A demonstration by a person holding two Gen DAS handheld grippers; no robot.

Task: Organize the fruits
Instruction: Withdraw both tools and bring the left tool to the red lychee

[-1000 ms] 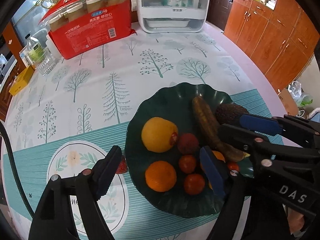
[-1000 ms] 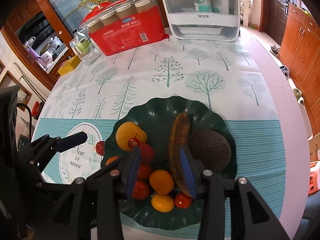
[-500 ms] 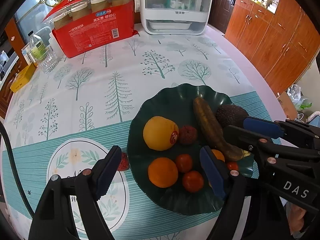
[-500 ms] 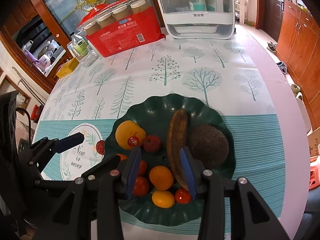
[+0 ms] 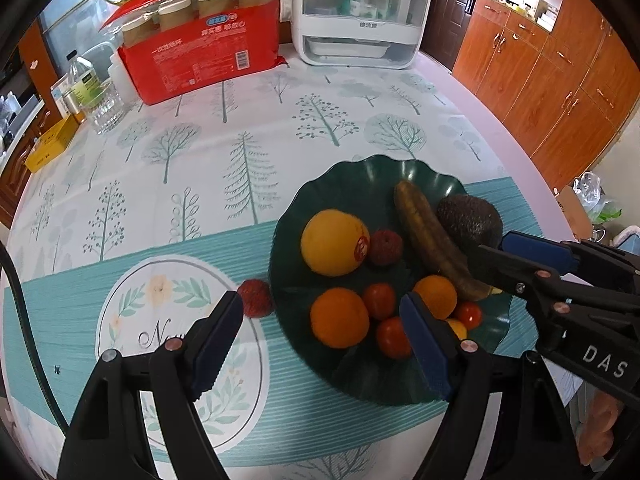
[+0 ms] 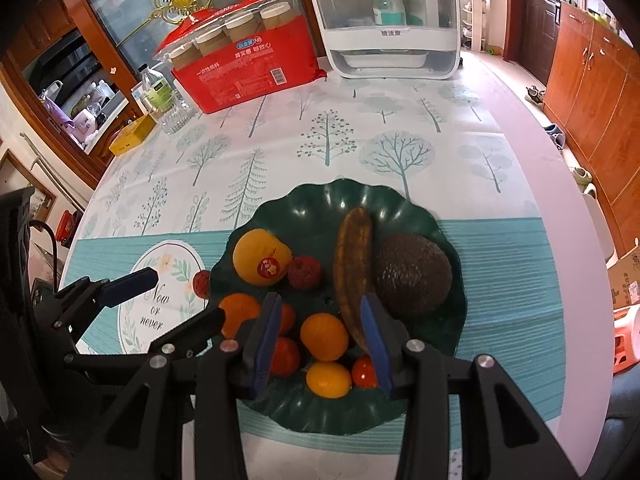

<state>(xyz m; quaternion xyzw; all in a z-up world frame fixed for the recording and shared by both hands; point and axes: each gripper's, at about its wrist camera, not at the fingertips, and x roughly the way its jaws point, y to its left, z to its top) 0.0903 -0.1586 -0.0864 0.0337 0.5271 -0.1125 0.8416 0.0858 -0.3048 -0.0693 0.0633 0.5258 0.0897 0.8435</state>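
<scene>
A dark green wavy plate (image 5: 332,184) (image 6: 320,196) holds a large yellow orange with a red sticker (image 5: 332,242) (image 6: 260,256), a browned banana (image 5: 428,232) (image 6: 352,256), an avocado (image 5: 468,216) (image 6: 412,276), a lychee (image 5: 385,247), oranges and small tomatoes. Another lychee (image 5: 255,297) (image 6: 201,283) lies on the tablecloth just left of the plate. My left gripper (image 5: 320,316) hangs open and wide above the plate's left edge, holding nothing. Over the plate's near side my right gripper (image 6: 322,308) is open with a narrower gap; a small orange (image 6: 324,336) lies below it, untouched.
At the back of the table stand a red pack of paper cups (image 5: 200,52) and a white appliance (image 5: 360,20). A glass (image 5: 102,108), a bottle and a yellow box (image 5: 50,144) sit far left. Wooden cabinets (image 5: 560,80) line the right, past the table's edge.
The left gripper has drawn back a little, so the plate and the loose lychee sit higher in its view. The right gripper has barely moved. Both openings are unchanged.
</scene>
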